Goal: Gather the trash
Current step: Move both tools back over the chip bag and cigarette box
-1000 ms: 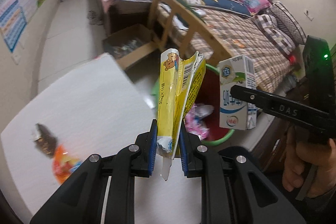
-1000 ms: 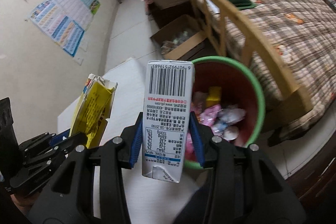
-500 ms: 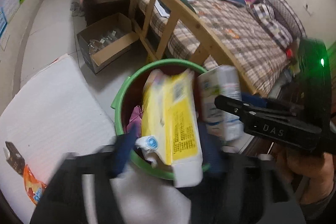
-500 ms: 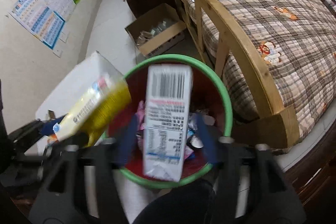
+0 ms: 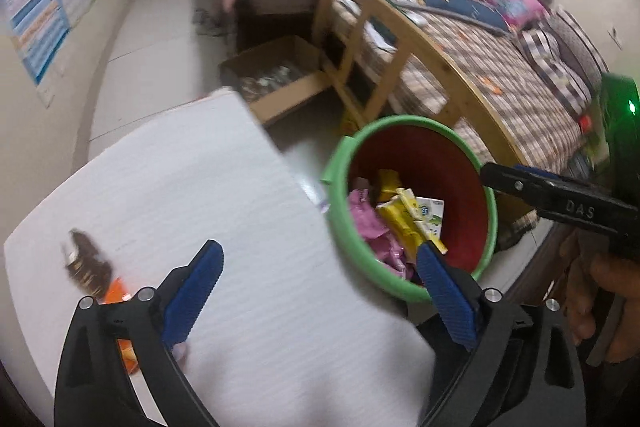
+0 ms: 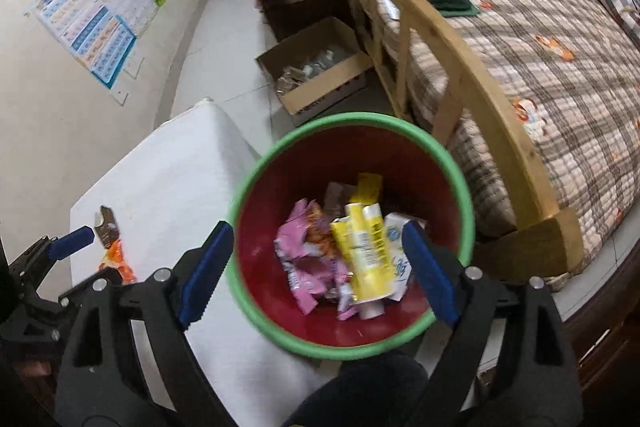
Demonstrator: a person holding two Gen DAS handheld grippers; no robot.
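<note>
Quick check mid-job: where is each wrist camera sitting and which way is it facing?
Left wrist: on the left gripper, jaws opening and empty, angled down over the white table; a hand shows at right.
Right wrist: on the right gripper, jaws opening and empty, angled down into the bin.
Shared: bin, yellow carton, cardboard box, bed.

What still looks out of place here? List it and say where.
Two wrappers still lie on the white table, a dark brown one over an orange one, near its left edge; they belong in the red bin with the rest. Nothing has spilled beside the bin.
</note>
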